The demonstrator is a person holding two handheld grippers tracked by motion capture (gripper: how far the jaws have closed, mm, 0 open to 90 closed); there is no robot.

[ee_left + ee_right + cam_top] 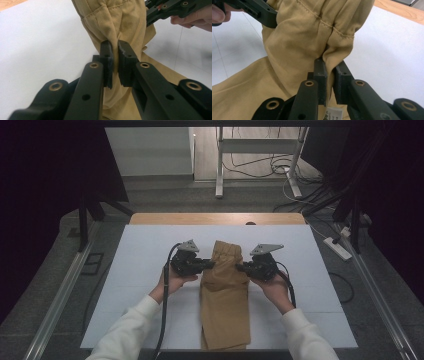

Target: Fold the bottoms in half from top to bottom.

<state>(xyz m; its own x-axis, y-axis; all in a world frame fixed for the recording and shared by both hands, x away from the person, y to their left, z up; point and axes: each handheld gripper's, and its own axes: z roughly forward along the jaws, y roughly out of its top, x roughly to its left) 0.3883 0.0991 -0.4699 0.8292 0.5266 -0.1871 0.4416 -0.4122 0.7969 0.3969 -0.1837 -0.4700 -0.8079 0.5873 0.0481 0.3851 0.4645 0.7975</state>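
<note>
L gripper point(115, 50) pinching tan pants point(225, 295) | R gripper point(329, 65) same | tag point(334, 113) text unreadable

A white sheet point(150, 270) covers the table point(215, 218), whose wooden far edge shows bare. Beyond it lies grey floor point(165, 197) with a white metal frame point(260, 150), loose cables point(280, 167) and a power strip point(338, 248). Dark curtains point(45, 180), or perhaps panels, close both sides

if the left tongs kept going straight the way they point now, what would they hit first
The tan trousers they already pinch: the left tongs point straight into the bunched fabric near the waistband. Beyond that fold, the right tongs face them from the other side, probably next in line, though depth is hard to judge.
</note>
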